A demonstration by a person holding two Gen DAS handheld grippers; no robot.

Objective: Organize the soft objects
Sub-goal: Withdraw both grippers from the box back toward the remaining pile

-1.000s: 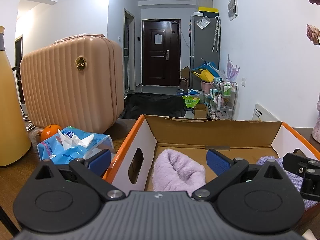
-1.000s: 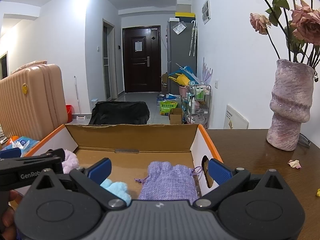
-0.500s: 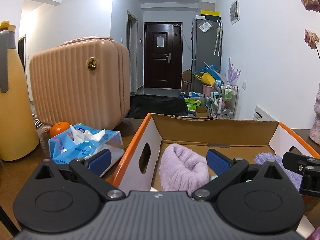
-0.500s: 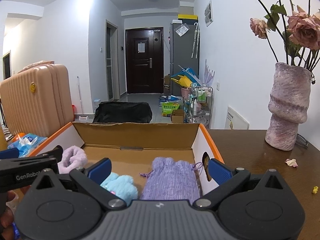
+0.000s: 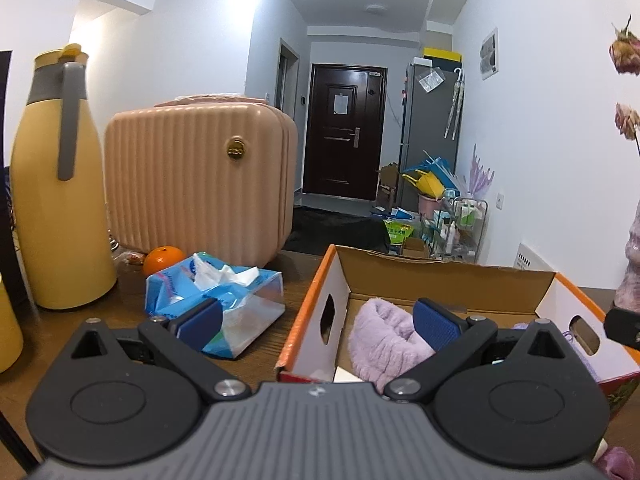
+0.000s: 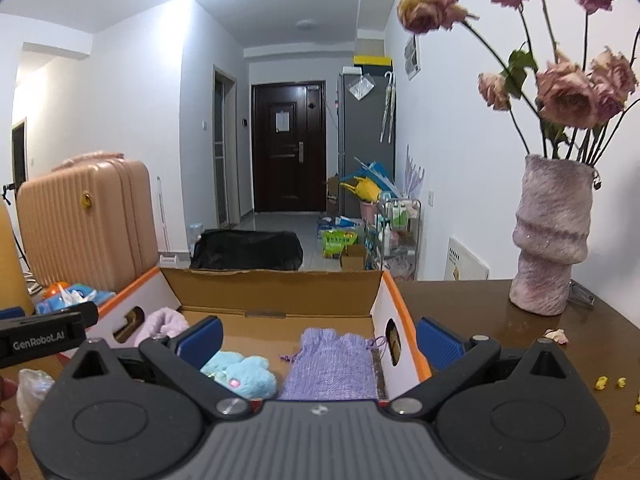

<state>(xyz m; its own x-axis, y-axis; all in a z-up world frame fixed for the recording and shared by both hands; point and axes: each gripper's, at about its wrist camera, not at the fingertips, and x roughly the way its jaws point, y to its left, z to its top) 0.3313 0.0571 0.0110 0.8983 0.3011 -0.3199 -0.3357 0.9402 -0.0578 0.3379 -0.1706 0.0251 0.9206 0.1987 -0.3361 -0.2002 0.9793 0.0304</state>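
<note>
The cardboard box [image 6: 276,294] with orange-edged flaps sits open on the brown table [image 6: 480,320], and 3 soft things lie inside it. Seen from the right wrist, the right gripper [image 6: 318,340] is released, its 2 blue pads spread wide and holding nothing. The purple knit pouch [image 6: 334,362] lies on the box floor directly ahead, between the pads and below them, against the box's right wall. The blue plush toy [image 6: 240,372] lies just beside the pouch to its left, close under the left pad (part of it is hidden by the gripper body). The lilac fluffy slipper [image 6: 162,320] rests in the box's far left corner.

From the left wrist, the left gripper [image 5: 316,320] is likewise spread and empty. It straddles the box's left wall: the right pad hangs over the lilac fluffy slipper [image 5: 384,340], the left pad over the blue tissue pack [image 5: 216,300] outside the box. Behind the pack stand an orange [image 5: 164,258], a pink suitcase [image 5: 196,180] and a yellow jug [image 5: 56,184].
</note>
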